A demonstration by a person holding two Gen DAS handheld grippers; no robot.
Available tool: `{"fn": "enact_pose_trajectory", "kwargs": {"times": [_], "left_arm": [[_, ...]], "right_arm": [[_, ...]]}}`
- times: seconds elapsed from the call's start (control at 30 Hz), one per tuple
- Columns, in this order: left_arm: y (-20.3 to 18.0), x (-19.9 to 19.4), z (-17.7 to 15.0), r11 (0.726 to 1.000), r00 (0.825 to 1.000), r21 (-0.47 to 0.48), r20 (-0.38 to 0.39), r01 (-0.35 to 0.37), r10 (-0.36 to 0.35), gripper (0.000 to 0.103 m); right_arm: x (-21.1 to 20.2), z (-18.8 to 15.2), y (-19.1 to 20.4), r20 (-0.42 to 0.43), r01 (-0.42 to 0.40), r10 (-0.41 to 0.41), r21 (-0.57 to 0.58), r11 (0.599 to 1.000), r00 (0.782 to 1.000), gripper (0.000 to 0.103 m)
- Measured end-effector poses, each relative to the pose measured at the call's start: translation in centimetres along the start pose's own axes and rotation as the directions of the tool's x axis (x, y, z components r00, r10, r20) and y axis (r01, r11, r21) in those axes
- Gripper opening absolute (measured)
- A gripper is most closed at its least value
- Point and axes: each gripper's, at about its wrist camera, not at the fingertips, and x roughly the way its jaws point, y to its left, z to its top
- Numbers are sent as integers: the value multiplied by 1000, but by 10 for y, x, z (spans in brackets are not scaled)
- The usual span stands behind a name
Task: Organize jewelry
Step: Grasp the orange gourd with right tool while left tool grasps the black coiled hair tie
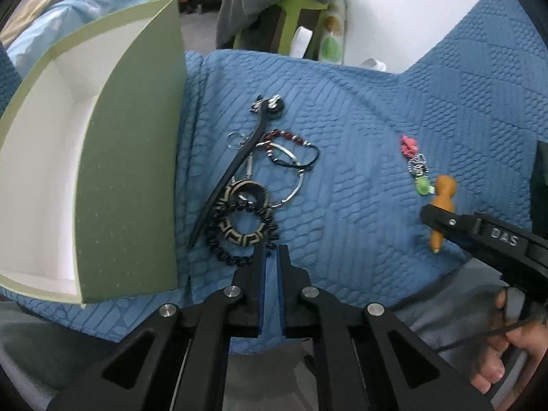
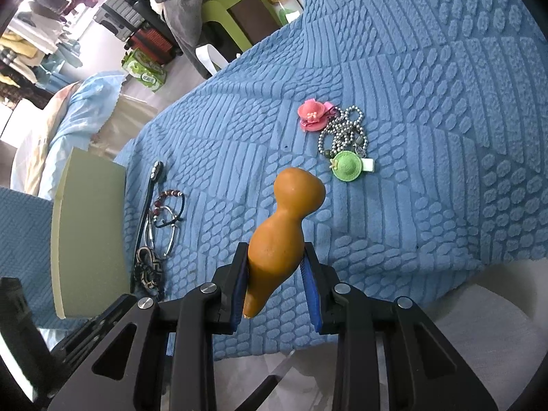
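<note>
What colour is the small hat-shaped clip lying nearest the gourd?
Bright green hat clip, beside the orange-brown gourd; clearest in the right wrist view.

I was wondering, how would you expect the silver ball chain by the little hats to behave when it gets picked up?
The ball chain lies in loose coils, so it will probably hang limp and swing. It touches the pink hat and green hat, so it may drag either along. Small beads could slip through the pads.

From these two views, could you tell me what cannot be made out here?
- Green box: its floor is largely hidden by its own wall in the left wrist view; the right wrist view shows only the outside.
- Gourd: its narrow end sits behind the right gripper fingers.
</note>
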Motion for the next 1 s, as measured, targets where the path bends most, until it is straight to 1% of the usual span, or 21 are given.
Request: {"fn": "enact_pose_trajectory", "kwargs": {"times": [0.13, 0.17, 0.2, 0.23, 0.27, 0.3, 0.33, 0.43, 0.47, 0.53, 0.57, 0.63, 0.7, 0.77, 0.8, 0.83, 0.87, 0.9, 0.93, 0.97, 1.0], "left_arm": [[3, 11, 0, 1000, 1000, -1, -16, -18, 18, 7], [2, 13, 0, 1000, 1000, 2, -13, -20, 20, 9], [0, 15, 2, 1000, 999, 12, -15, -29, 29, 24], [-1, 15, 2, 999, 999, 21, -13, -32, 33, 45], [-3, 14, 2, 999, 1000, 29, -1, -23, 23, 56], [-7, 12, 1, 998, 999, 43, 20, -38, 37, 68], [-9, 12, 1, 997, 998, 56, 31, -53, 51, 70], [-10, 14, 1, 997, 998, 62, 29, -51, 50, 70], [-10, 14, 1, 996, 998, 67, 39, -52, 50, 68], [-13, 15, 0, 992, 996, 96, 51, -79, 75, 67], [-14, 18, -1, 991, 996, 108, 43, -82, 78, 66], [-16, 25, -1, 991, 997, 114, 20, -76, 74, 48], [-18, 31, -3, 988, 995, 126, 9, -95, 95, 43], [-21, 35, -3, 981, 992, 151, 15, -126, 125, 43], [-22, 40, -4, 978, 990, 157, 8, -138, 139, 39], [-23, 40, -5, 975, 989, 166, 25, -150, 148, 35], [-25, 42, -6, 971, 987, 178, 34, -160, 156, 34], [-26, 43, -7, 972, 989, 180, 30, -150, 147, 19], [-26, 44, -7, 972, 989, 180, 29, -149, 146, 8], [-26, 44, -8, 971, 988, 181, 29, -155, 152, 7], [-25, 42, -8, 974, 990, 173, 31, -143, 140, 7]], "right_arm": [[5, -4, 2, -12, -7, 7, -12, 1000, 1000, 27], [7, -4, 3, -16, -8, 7, -16, 1000, 1000, 27], [8, -5, 3, -19, -8, 8, -20, 1000, 1000, 27], [9, -5, 4, -20, -7, 6, -23, 1000, 1000, 27], [10, -5, 3, -21, -6, 6, -26, 1000, 1000, 27], [11, -4, 3, -22, -6, 6, -26, 1000, 1000, 27], [12, -4, 2, -24, -8, 7, -23, 1000, 1000, 27], [14, -3, 1, -30, -12, 11, -19, 1000, 999, 27], [15, -3, 1, -32, -14, 13, -18, 1000, 999, 27], [17, -3, 0, -35, -16, 16, -15, 1000, 999, 27], [18, -3, -1, -37, -17, 17, -13, 1000, 999, 27], [20, -3, -2, -43, -22, 21, -8, 1000, 999, 27], [22, -3, -2, -47, -25, 25, -6, 1000, 999, 27], [23, -3, -2, -48, -26, 25, -8, 1000, 999, 27], [23, -3, -1, -49, -26, 26, -9, 1000, 998, 27], [24, -3, -1, -50, -28, 27, -10, 1000, 998, 27], [24, -3, -1, -50, -28, 27, -11, 1000, 998, 27], [24, -2, 0, -49, -27, 26, -13, 1000, 998, 27], [23, -2, 0, -48, -28, 28, -14, 999, 998, 27], [23, -2, 0, -47, -28, 28, -15, 999, 999, 27], [22, -2, 0, -45, -28, 27, -15, 1000, 999, 27]]}}
